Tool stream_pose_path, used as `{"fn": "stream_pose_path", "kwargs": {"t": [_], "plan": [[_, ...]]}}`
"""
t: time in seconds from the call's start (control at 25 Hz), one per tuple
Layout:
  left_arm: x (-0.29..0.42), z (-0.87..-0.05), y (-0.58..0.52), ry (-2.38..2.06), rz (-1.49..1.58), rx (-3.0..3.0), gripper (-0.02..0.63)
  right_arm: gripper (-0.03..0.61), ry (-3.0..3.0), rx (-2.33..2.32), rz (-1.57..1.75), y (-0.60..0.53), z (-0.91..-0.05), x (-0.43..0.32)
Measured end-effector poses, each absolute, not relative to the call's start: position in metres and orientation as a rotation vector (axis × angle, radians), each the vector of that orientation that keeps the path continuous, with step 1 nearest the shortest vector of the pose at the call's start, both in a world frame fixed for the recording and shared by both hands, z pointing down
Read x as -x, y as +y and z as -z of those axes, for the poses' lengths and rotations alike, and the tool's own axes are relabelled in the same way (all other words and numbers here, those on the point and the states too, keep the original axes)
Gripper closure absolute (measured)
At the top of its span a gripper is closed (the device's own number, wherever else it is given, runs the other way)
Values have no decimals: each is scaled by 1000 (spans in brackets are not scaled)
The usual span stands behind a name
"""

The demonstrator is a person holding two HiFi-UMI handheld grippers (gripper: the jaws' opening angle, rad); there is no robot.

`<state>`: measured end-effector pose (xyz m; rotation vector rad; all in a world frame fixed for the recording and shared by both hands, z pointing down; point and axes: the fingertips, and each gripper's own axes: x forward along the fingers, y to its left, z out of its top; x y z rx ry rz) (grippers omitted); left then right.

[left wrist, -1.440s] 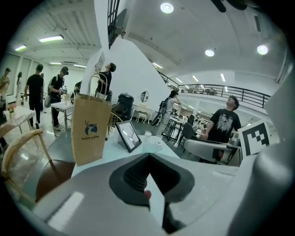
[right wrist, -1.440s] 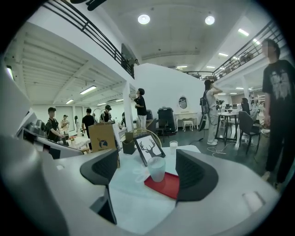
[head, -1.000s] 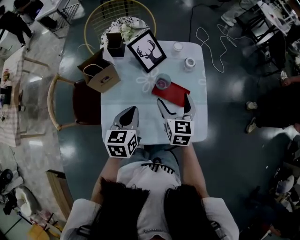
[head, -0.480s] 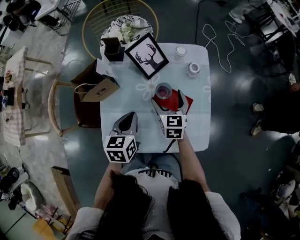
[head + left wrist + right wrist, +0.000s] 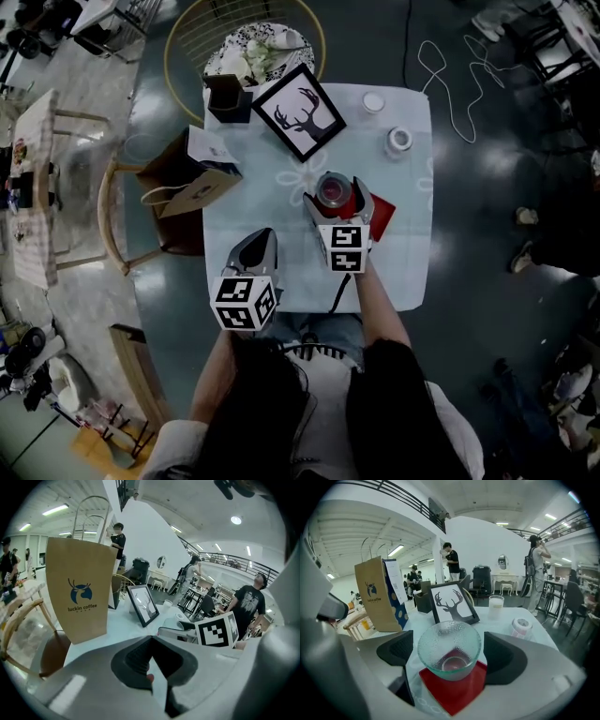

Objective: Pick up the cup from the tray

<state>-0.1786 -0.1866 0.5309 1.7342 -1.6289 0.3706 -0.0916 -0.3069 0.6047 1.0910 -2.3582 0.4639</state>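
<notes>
A clear glass cup [image 5: 333,190] stands upright on a red tray [image 5: 379,214] near the middle of the pale table [image 5: 281,202]. My right gripper [image 5: 336,198] is open, with one jaw on each side of the cup. In the right gripper view the cup [image 5: 449,649] fills the gap between the black pads [image 5: 398,652], with only a thin space on each side, and the red tray [image 5: 454,693] shows under it. My left gripper [image 5: 258,246] rests over the table's near left part, apart from the cup. It is shut on nothing [image 5: 150,670].
A framed deer picture [image 5: 302,110] leans behind the cup. A brown paper bag [image 5: 192,173] overhangs the table's left edge. A black box [image 5: 230,97], a small white cup [image 5: 373,102] and a small jar [image 5: 399,142] stand at the back. Chairs [image 5: 122,216] stand left and behind.
My right gripper has moved forward across the table until its open jaws flank the cup. The left gripper has stayed about where it was.
</notes>
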Motion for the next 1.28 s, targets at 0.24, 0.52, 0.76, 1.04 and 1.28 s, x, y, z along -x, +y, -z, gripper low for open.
{"fn": "stream_pose_path", "kwargs": {"t": [0.24,0.52,0.76,1.04,1.28], "plan": [[179,-537,-188,-1630,-383,-1714,614,100,-2331,-1067,-480,-311,-619,92],[188,-541,-185,-1660,-408,-1677,614,160,-2337,-1003,-447,-305,-619,92],[187,-540,-186,-1675,-396,-1666,614,160,-2384,-1044,-438,-302,-598,80],[180,-541,-185,-1668,-399,-1699,614,160,-2354,-1194,-458,-295,-585,25],[158,-540,-185,-1613,-412,-1760,614,160,-2249,-1317,-471,-282,-589,-41]]}}
